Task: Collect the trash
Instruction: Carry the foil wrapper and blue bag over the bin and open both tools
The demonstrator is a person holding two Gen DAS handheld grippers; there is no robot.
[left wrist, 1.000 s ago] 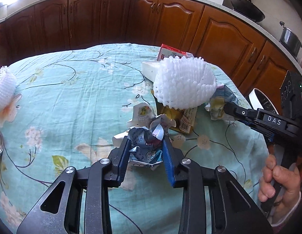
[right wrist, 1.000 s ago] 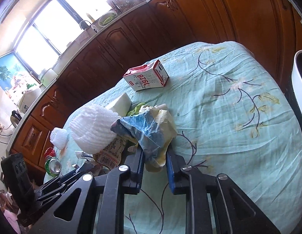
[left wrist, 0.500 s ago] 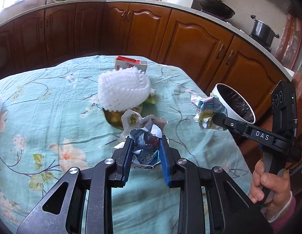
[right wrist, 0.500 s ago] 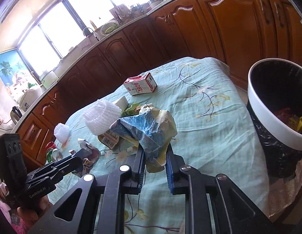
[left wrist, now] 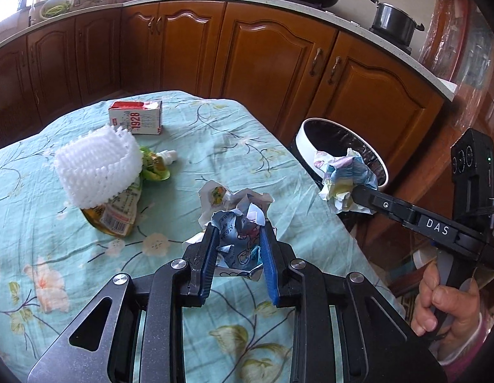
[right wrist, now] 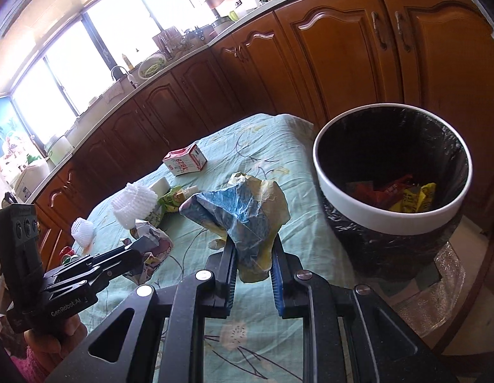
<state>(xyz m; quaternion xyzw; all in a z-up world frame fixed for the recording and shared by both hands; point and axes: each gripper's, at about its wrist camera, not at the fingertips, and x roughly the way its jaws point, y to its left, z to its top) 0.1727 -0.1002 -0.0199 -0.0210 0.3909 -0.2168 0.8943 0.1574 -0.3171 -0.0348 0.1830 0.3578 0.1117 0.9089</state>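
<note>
My left gripper (left wrist: pixel 239 245) is shut on a crumpled blue-and-white wrapper (left wrist: pixel 237 226), held above the table's right part. My right gripper (right wrist: pixel 253 252) is shut on a crumpled blue-and-yellow wrapper (right wrist: pixel 243 214), near the table's right edge, just left of the white trash bin (right wrist: pixel 368 209). The bin has a black liner and holds red and yellow wrappers (right wrist: pixel 403 193). In the left wrist view the right gripper (left wrist: pixel 355 196) holds its wrapper (left wrist: pixel 342 175) in front of the bin (left wrist: pixel 305 140).
On the floral tablecloth (left wrist: pixel 231 134) lie a red-and-white carton (left wrist: pixel 136 122), a white foam net (left wrist: pixel 97 166), a green pouch (left wrist: pixel 152 166) and a yellow packet (left wrist: pixel 116 214). A smaller foam net (right wrist: pixel 82 228) lies further left. Wooden cabinets (left wrist: pixel 278 57) stand behind the table.
Both grippers have lifted their wrappers and swung right towards the bin. The bin has come into fuller view in both cameras.
</note>
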